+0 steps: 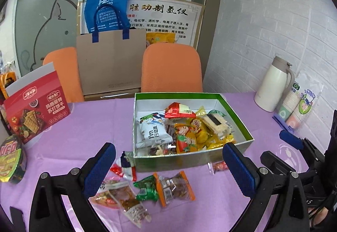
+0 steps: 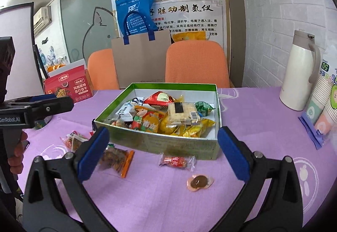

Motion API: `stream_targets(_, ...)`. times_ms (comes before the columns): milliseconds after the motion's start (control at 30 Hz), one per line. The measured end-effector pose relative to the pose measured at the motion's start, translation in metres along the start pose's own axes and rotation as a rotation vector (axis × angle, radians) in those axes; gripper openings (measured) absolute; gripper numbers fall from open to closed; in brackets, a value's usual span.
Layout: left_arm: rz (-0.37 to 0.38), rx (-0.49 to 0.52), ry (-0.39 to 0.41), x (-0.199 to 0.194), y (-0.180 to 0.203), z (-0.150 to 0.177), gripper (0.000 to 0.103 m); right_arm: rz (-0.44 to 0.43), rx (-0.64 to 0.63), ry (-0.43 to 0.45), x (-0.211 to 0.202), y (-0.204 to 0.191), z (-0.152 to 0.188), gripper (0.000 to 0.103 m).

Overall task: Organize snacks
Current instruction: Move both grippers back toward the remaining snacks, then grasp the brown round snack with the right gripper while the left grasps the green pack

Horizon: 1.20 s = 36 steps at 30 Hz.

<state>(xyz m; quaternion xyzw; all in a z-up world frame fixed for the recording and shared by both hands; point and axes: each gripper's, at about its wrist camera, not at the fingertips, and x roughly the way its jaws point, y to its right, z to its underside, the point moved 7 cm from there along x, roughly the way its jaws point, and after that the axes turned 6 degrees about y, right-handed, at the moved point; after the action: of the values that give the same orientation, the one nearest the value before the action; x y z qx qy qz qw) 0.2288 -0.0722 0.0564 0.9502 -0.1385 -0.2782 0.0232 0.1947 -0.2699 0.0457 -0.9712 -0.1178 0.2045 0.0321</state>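
Observation:
A green box (image 1: 189, 96) with a white inside stands on the purple tablecloth and holds several wrapped snacks. The same box (image 2: 168, 85) shows in the right wrist view. Loose packets lie in front of it: a red-and-white one (image 1: 124, 167), a green one (image 1: 147, 188), an orange-edged one (image 1: 175, 186) and a small red candy (image 1: 218, 166). The right wrist view shows a red packet (image 2: 177, 161) and a round brown jelly (image 2: 200, 182). My left gripper (image 1: 168, 146) hangs open above the loose packets, holding nothing. My right gripper (image 2: 163, 129) is open before the box's near wall, also holding nothing.
A red cracker box (image 1: 35, 114) and a noodle bowl (image 1: 11, 160) stand at the left. A white thermos (image 2: 299, 71) and a pack of paper cups (image 2: 324, 105) stand at the right by the brick wall. Two orange chairs (image 1: 171, 67) and a cardboard sheet sit behind the table.

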Motion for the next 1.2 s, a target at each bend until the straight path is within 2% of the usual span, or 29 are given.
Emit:
stream_targets(167, -0.005, -0.045, -0.014, -0.023, -0.012, 0.032, 0.103, 0.007, -0.002, -0.027, -0.021, 0.000, 0.025, 0.102)
stream_targets(267, -0.001, -0.065, -0.035, -0.027, -0.016, 0.058, 0.103, 0.020, 0.014, -0.082, -0.021, 0.007, 0.045, 0.102)
stream_targets(400, 0.025, -0.092, -0.103, -0.020, -0.019, 0.097, 0.103, 0.025, 0.060, -0.189, -0.006, 0.020, 0.075, 0.102)
stream_targets(533, 0.025, -0.109, -0.148, -0.015, -0.026, 0.124, 0.103, 0.069, 0.053, -0.254, 0.010, 0.031, 0.092, 0.083)
stream_targets(800, -0.001, -0.148, -0.161, -0.017, -0.052, 0.140, 0.103, 0.128, 0.070, -0.331, 0.052, 0.051, 0.102, 0.078)
stream_targets(867, -0.013, -0.148, -0.165, -0.016, -0.056, 0.140, 0.103, 0.139, 0.066, -0.346, 0.059, 0.053, 0.105, 0.070)
stream_targets(933, -0.013, -0.142, -0.161, -0.015, -0.059, 0.138, 0.103, 0.135, 0.077, -0.366, 0.063, 0.054, 0.109, 0.043)
stream_targets(967, -0.013, -0.142, -0.158, -0.014, -0.060, 0.137, 0.103, 0.143, 0.076, -0.362, 0.062, 0.054, 0.109, 0.039)
stream_targets(1000, -0.012, -0.143, -0.157, -0.013, -0.061, 0.137, 0.103, 0.133, 0.081, -0.353, 0.060, 0.053, 0.108, 0.025)
stream_targets(1033, -0.011, -0.148, -0.156, -0.012, -0.063, 0.137, 0.103, 0.097, 0.098, -0.347, 0.057, 0.049, 0.109, 0.016)
stream_targets(1100, -0.017, -0.163, -0.156, -0.010, -0.068, 0.136, 0.102, 0.036, 0.110, -0.346, 0.051, 0.038, 0.112, 0.016)
stream_targets(1200, -0.010, -0.199, -0.155, -0.008, -0.075, 0.135, 0.098, 0.014, 0.075, -0.351, 0.044, 0.025, 0.116, 0.016)
